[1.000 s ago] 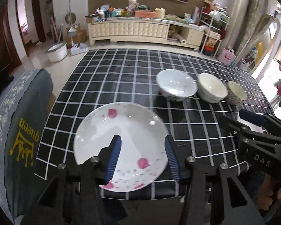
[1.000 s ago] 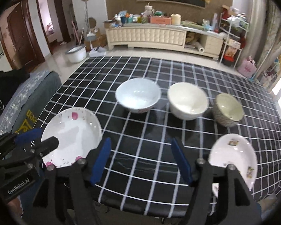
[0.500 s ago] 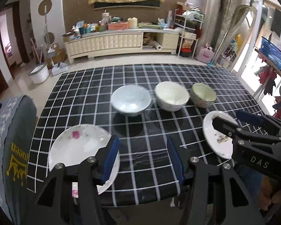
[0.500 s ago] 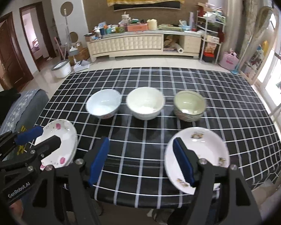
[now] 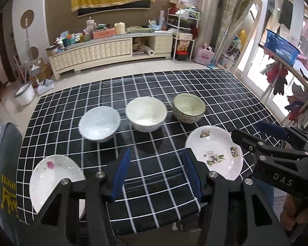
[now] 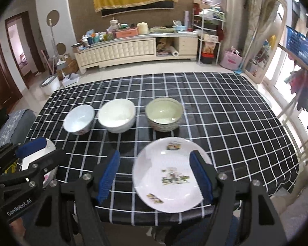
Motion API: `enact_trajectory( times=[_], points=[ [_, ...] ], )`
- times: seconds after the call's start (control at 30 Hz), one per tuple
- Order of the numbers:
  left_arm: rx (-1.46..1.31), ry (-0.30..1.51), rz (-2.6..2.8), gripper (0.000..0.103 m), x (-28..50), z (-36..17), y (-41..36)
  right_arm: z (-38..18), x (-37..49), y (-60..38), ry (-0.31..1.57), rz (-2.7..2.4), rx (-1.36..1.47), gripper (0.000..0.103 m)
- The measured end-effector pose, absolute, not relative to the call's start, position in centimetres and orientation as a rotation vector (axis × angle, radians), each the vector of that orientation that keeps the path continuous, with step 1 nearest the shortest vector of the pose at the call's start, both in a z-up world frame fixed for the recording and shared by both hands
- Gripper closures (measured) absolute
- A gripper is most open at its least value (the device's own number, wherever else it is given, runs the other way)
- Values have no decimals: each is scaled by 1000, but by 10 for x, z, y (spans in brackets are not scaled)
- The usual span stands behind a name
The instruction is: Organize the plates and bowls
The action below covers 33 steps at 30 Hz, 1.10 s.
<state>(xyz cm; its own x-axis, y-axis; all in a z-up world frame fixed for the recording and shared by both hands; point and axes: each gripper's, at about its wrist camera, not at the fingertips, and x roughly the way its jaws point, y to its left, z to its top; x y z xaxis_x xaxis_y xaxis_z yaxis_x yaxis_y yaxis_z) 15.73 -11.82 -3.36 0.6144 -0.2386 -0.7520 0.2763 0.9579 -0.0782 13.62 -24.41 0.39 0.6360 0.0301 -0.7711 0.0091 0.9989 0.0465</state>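
Three bowls stand in a row mid-table: a pale blue bowl (image 5: 99, 124), a white bowl (image 5: 146, 116) and a patterned green bowl (image 5: 189, 107). A pink-spotted plate (image 5: 51, 181) lies at the near left edge, and a plate with pictures (image 5: 214, 153) lies at the near right. My left gripper (image 5: 156, 174) is open and empty above the near edge, between the two plates. My right gripper (image 6: 155, 177) is open and empty, hovering over the left part of the picture plate (image 6: 172, 176). The bowls also show in the right wrist view: blue (image 6: 79, 121), white (image 6: 117, 117), green (image 6: 164, 115).
The table (image 5: 215, 86) has a black cloth with a white grid. A grey chair back (image 5: 2, 174) stands at the near left corner. A long cream cabinet (image 5: 110, 51) stands across the room, a laundry rack (image 5: 287, 65) to the right.
Both grippers have swung to the right along the near edge. The pink-spotted plate has slid out to the left of my left gripper, and the picture plate has come under my right one.
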Motion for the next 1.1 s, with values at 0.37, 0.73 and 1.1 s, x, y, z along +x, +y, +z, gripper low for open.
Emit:
enact_trajectory(
  times=[0.37, 0.73, 1.1],
  points=[
    [67, 920, -329, 52, 181, -53, -169, -18, 149, -294, 944, -25, 88, 29],
    [109, 1024, -366, 52, 202, -94, -207, -53, 161, -327, 1027, -52, 120, 29],
    [135, 1142, -355, 52, 220, -145, -221, -95, 173, -341, 1130, -49, 136, 29]
  ],
)
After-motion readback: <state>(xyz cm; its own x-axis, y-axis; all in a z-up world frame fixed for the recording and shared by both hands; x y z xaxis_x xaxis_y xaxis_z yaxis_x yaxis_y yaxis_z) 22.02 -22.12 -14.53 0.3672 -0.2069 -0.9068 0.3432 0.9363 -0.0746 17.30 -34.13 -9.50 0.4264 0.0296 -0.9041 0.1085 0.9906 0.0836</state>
